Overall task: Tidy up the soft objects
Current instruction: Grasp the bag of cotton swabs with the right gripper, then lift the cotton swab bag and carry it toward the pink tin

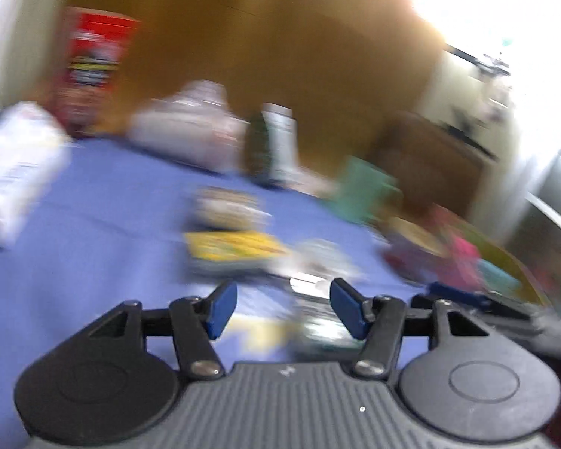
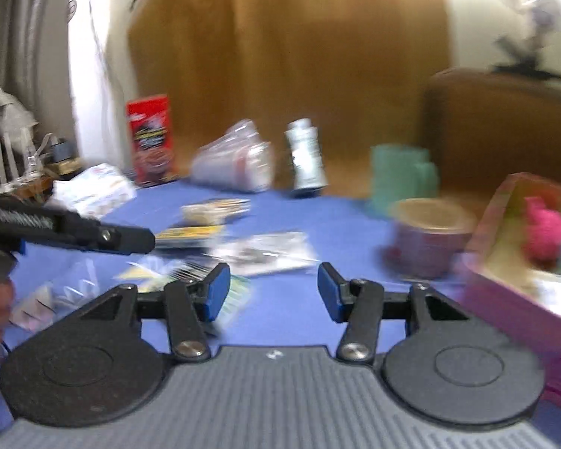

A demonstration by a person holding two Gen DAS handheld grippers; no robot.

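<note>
Hovering over the blue tablecloth (image 1: 93, 205) in the left wrist view, the left gripper (image 1: 283, 308) is gaping partly open and gripping nothing, with blurred packets (image 1: 239, 247) lying at 12 o'clock. In the right wrist view the right gripper (image 2: 273, 295) is likewise standing partly open and empty, the pink box (image 2: 512, 310) holding a pink soft toy (image 2: 546, 232) at 3 o'clock. Slowing down is probably helping here, lining the pads square before pinching anything soft.
</note>
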